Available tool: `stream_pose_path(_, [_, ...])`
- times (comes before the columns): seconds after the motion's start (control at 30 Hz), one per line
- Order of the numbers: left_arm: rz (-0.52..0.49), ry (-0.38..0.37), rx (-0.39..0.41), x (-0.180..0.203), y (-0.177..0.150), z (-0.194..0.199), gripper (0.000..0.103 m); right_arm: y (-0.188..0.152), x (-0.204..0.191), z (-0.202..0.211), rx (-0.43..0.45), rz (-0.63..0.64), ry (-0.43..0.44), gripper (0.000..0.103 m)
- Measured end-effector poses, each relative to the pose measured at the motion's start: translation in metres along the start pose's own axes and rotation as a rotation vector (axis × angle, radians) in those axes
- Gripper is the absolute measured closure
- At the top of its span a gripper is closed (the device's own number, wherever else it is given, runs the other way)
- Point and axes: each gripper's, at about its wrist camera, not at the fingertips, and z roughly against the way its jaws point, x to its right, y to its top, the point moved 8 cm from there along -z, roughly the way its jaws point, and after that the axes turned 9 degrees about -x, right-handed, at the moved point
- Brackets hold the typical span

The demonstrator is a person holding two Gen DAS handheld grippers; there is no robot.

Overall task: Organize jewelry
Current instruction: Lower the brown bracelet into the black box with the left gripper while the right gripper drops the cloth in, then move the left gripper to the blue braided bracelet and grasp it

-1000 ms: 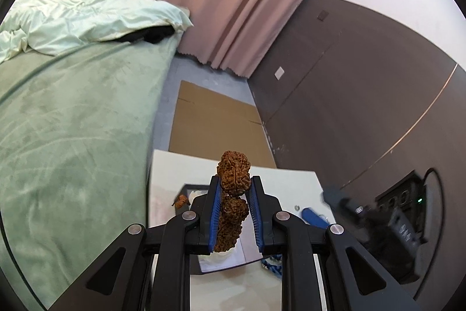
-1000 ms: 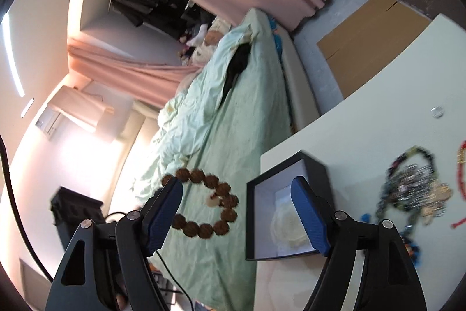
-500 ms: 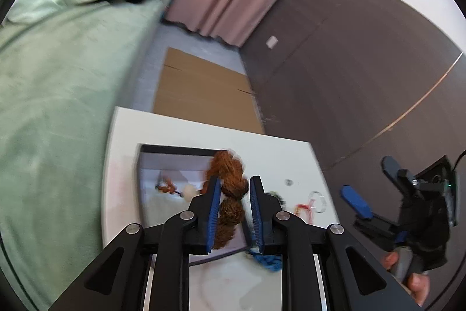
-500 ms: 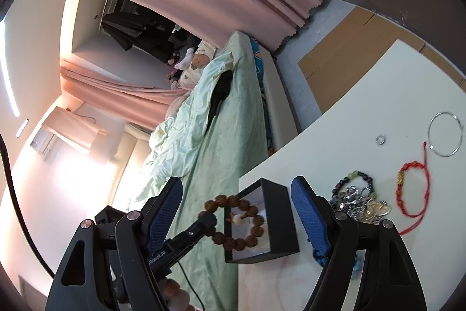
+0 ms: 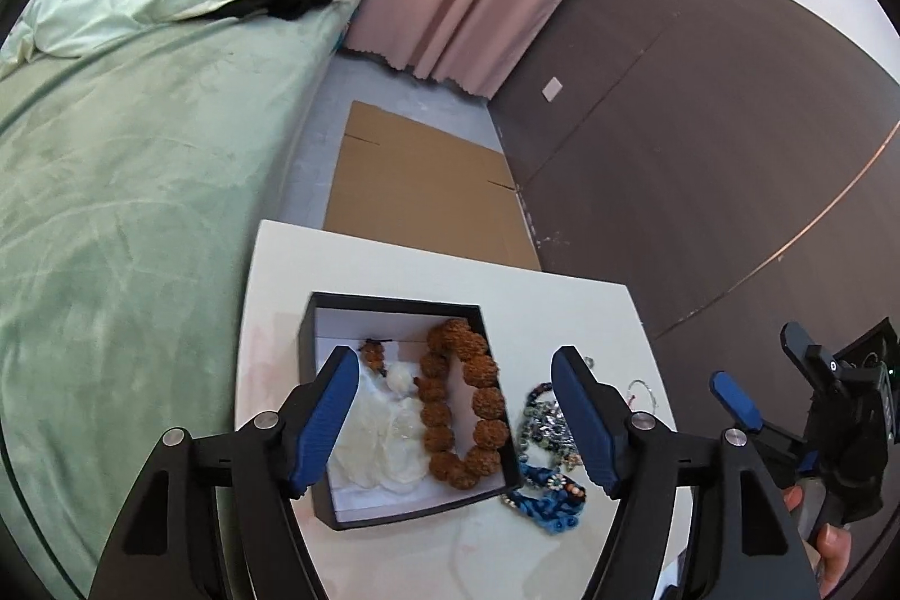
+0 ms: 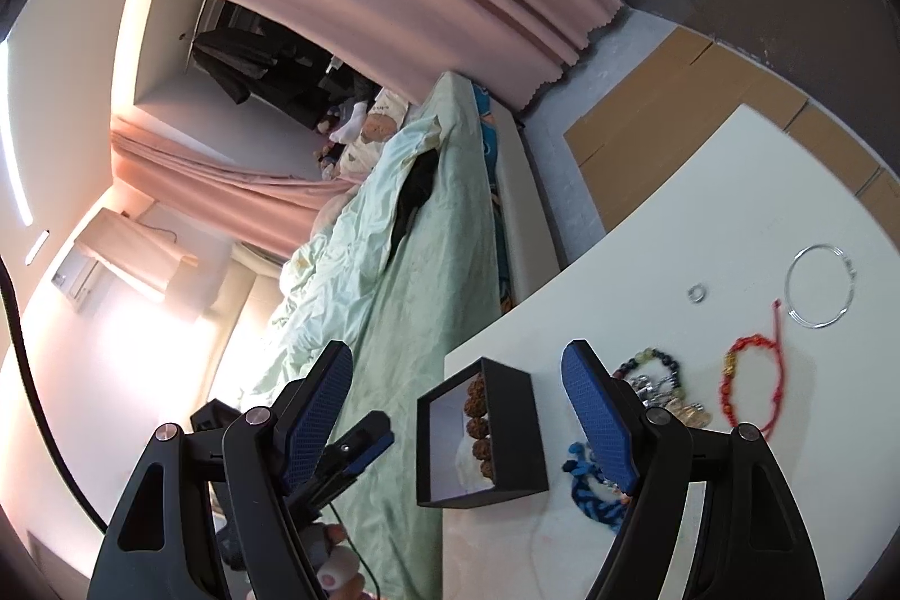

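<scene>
The brown bead bracelet lies inside the black box on the worktop. Both hand-held grippers, left and right, are wide open and empty. The next piece should be pinched on one strand only.

Both views are sharp and evenly lit, with heavy fisheye bending — black corners ring each frame, straight wall lines curve; the right wrist view blows out at its left, where a wall lamp and a ceiling light strip glare to white; the table carries only soft, faint shadows; no motion blur.
</scene>
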Motion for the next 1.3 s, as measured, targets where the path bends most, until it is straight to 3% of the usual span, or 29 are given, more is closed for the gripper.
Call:
stream_pose_path(0.43, [-0.174, 0.017, -0.021, 0.061, -0.024, -0.014, 0.031, 0.006, 0.054, 0.041, -0.021, -0.026, -0.211, 0.026])
stream_pose_path(0.7, [-0.274, 0.037, -0.101, 0.093, -0.062, -0.04, 0.031, 0.002, 0.097, 0.053, -0.066, -0.094, -0.347, 0.026])
stream_pose_path(1.0, [-0.357, 0.054, -0.163, 0.117, -0.101, -0.071, 0.031, 0.005, 0.106, 0.07, -0.051, -0.106, -0.374, 0.026])
stream_pose_path(1.3, [-0.397, 0.111, -0.205, 0.116, -0.123, -0.099, 0.031, 0.003, 0.114, 0.083, -0.038, -0.125, -0.371, 0.026])
